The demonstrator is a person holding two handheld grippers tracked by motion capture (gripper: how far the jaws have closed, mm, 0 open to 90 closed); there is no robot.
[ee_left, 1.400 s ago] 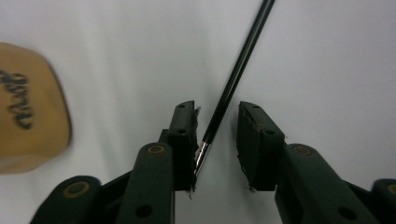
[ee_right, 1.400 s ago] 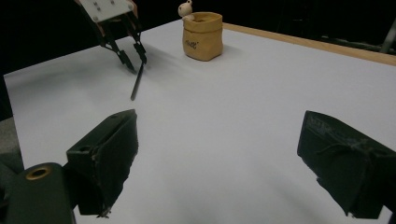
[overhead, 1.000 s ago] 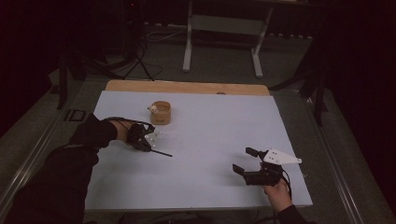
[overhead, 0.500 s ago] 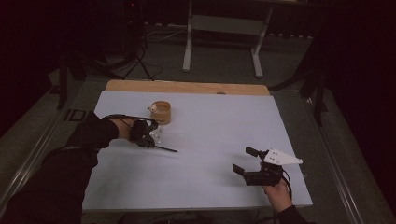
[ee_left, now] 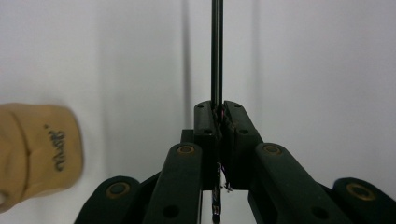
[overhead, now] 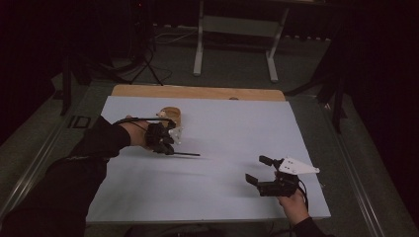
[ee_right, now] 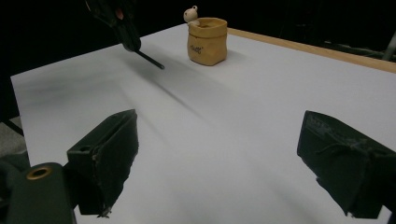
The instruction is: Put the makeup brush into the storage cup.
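Pen [ee_left: 216,51] clamped between left gripper [ee_left: 219,112] tips, sticking straight ahead.

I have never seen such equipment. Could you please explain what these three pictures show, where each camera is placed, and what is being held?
A person sits at a white table with hand-held tongs in each hand. One camera looks down from above; each of the other two rides on one tongs, looking along its black jaws. The left tongs are shut on a thin black stick and hold it above the table. The right tongs are open and hold nothing. A small tan pot with a little figure on its rim stands on the table near the left tongs.
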